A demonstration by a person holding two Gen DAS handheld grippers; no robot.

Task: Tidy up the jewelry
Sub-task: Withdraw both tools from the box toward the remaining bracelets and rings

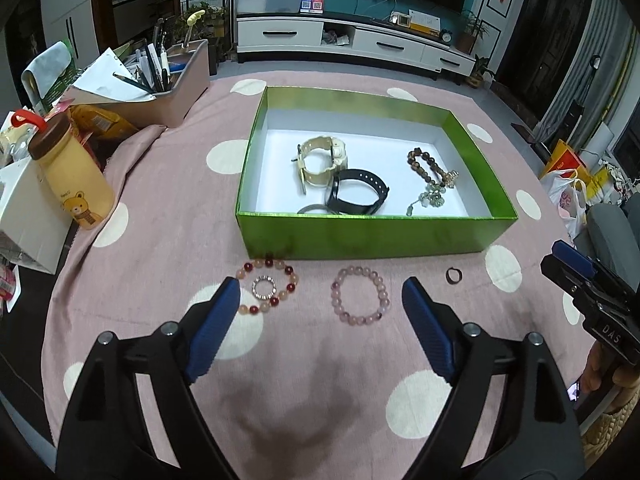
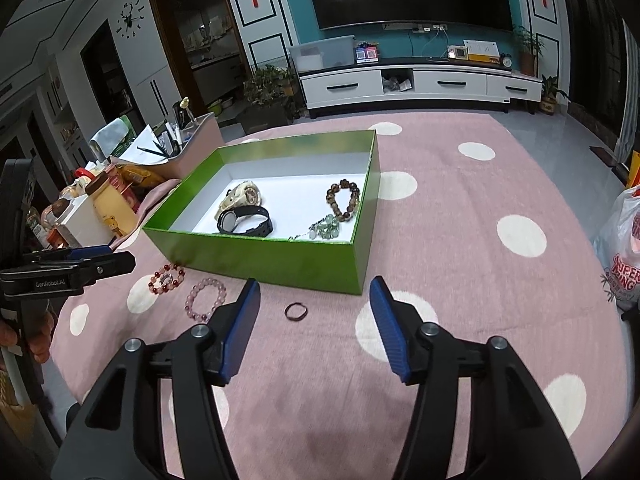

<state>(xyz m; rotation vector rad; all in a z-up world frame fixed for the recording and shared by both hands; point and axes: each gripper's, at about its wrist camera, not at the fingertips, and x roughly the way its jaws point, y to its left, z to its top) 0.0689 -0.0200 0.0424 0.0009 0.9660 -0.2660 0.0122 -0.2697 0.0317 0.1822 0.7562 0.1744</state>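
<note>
A green box stands on the pink dotted cloth. It holds a cream watch, a black watch, a brown bead bracelet and a green bead string. In front of the box lie a red-and-peach bead bracelet with a sparkly ring inside it, a pink bead bracelet and a small dark ring. My left gripper is open and empty, just short of the two bracelets. My right gripper is open and empty, with the dark ring between its fingers.
A yellow bear bottle, a white carton and a pen organiser crowd the table's left side. A plastic bag sits off the right edge. A TV cabinet stands beyond.
</note>
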